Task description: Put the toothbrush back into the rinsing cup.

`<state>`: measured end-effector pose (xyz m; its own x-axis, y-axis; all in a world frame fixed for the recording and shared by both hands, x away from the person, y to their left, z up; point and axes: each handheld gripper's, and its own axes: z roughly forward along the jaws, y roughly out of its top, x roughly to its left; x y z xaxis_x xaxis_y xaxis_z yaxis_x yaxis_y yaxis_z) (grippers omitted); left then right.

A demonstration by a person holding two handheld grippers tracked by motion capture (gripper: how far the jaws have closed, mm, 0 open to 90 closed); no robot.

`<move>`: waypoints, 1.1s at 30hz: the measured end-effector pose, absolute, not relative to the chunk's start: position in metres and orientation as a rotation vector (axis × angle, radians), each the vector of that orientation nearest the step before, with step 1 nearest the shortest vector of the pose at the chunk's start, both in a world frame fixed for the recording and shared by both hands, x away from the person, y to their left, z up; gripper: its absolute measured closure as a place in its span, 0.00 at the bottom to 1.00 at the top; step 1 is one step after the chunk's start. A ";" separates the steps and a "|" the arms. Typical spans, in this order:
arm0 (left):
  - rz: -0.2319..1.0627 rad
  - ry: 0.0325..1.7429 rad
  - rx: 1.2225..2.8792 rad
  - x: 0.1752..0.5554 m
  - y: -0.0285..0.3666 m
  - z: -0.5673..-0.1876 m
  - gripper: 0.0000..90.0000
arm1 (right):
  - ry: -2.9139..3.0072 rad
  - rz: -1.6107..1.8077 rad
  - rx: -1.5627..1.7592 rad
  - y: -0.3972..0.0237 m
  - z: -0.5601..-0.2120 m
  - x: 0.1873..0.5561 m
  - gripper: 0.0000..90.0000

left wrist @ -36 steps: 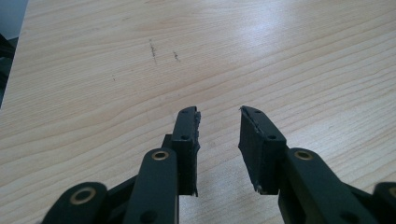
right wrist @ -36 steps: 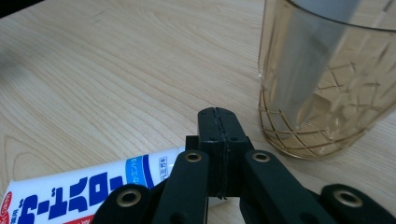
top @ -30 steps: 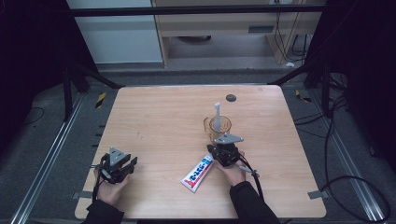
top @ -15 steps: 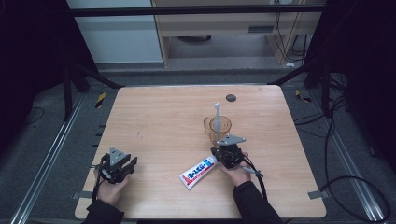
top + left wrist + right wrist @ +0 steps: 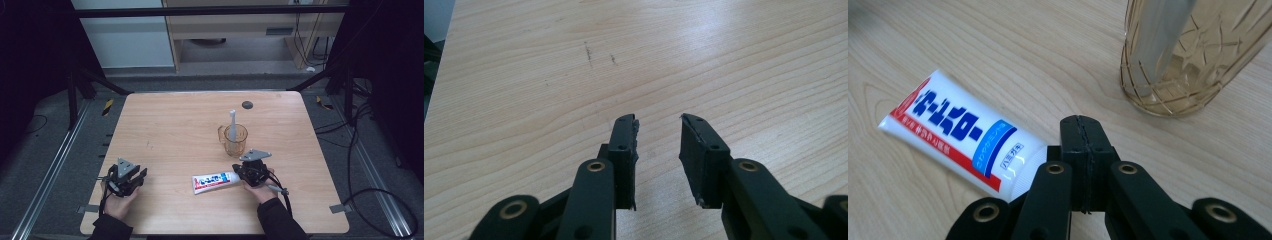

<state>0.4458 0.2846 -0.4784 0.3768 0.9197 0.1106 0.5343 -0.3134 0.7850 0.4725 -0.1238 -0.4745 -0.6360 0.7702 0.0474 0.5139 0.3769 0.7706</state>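
Amber cup (image 5: 236,140) upright on table (image 5: 170,125), white toothbrush (image 5: 232,120) standing inside; toothpaste tube (image 5: 216,182) lying flat nearby. Right gripper (image 5: 1083,131) jaws together beside the tube, left gripper (image 5: 659,131) jaws apart, empty

Item: white toothpaste tube (image 5: 216,182), blue lettering, red stripe
Pose: lying flat; lower centre of high view

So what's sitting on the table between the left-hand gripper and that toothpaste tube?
Nothing: in the high view, only bare wooden table lies between the left gripper and the toothpaste tube. The left gripper view shows bare wood ahead too.
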 end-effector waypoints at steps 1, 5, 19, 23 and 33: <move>0.746 1.250 1.977 0.446 0.285 -0.478 0.75 | 2.323 1.123 1.118 -0.126 -0.474 0.470 1.00; 0.745 1.251 1.977 0.446 0.284 -0.479 0.75 | 2.330 1.143 1.112 -0.130 -0.474 0.463 1.00; 0.747 1.248 1.977 0.446 0.285 -0.478 0.75 | 2.357 1.122 1.117 -0.131 -0.482 0.471 1.00; 0.749 1.249 1.976 0.446 0.285 -0.478 0.74 | 2.370 1.122 1.106 -0.133 -0.482 0.464 1.00; 0.754 1.256 1.967 0.446 0.286 -0.478 0.74 | 2.408 1.134 1.079 -0.134 -0.483 0.444 1.00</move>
